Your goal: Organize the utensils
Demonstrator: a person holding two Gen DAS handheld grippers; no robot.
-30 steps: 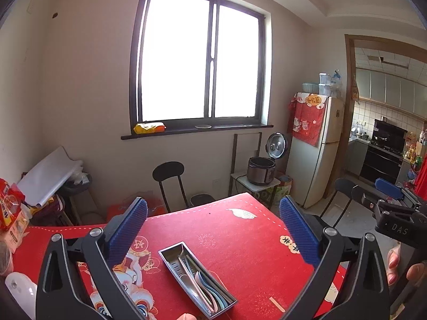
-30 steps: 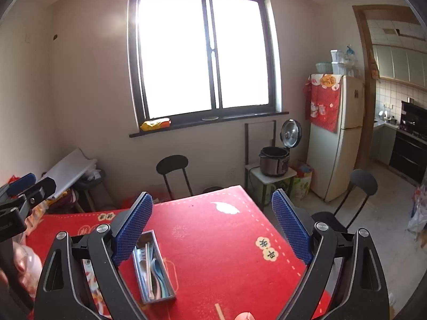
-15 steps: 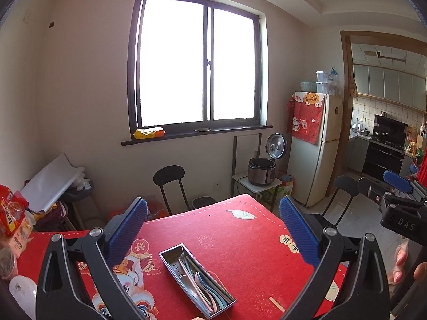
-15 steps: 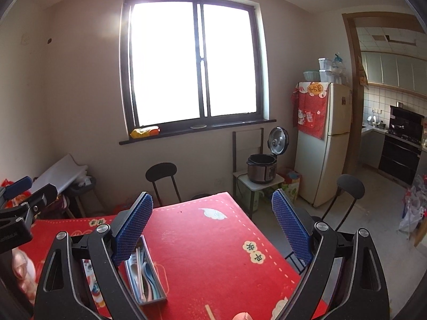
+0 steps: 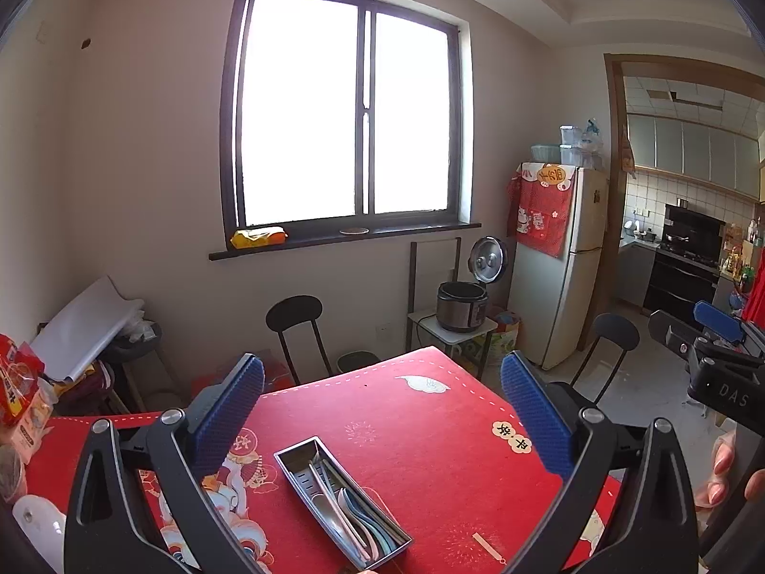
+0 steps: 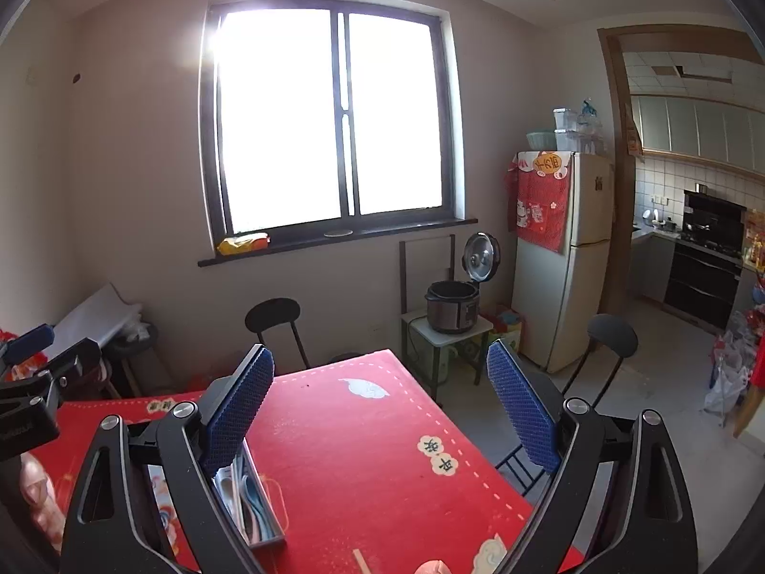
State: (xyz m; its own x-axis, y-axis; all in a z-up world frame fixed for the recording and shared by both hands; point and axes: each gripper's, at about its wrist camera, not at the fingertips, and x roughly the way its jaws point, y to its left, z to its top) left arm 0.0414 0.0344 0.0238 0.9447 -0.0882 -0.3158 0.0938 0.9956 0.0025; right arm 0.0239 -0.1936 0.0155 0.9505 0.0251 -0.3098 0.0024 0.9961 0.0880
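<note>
A metal utensil tray (image 5: 306, 469) lies on the red tablecloth (image 5: 420, 435) and holds several spoons and chopsticks (image 5: 356, 521). My left gripper (image 5: 382, 406) is open and empty, held above the table behind the tray. My right gripper (image 6: 382, 402) is open and empty, held above the table's right half. In the right wrist view the tray (image 6: 265, 509) shows partly behind my left finger (image 6: 239, 411). A loose chopstick (image 5: 487, 545) lies on the cloth near the front edge; it also shows in the right wrist view (image 6: 361, 562).
Black chairs (image 5: 296, 320) (image 6: 609, 339) stand at the table's far and right sides. Snack packs (image 5: 16, 392) sit at the table's left end. A rice cooker (image 5: 461, 306) on a small stand and a fridge (image 5: 564, 258) stand by the far wall.
Both grippers have lifted and tilted up, so the tray and table sit lower in both views. The right view has shifted right; the tray is now partly behind its left finger. Both stay open.
</note>
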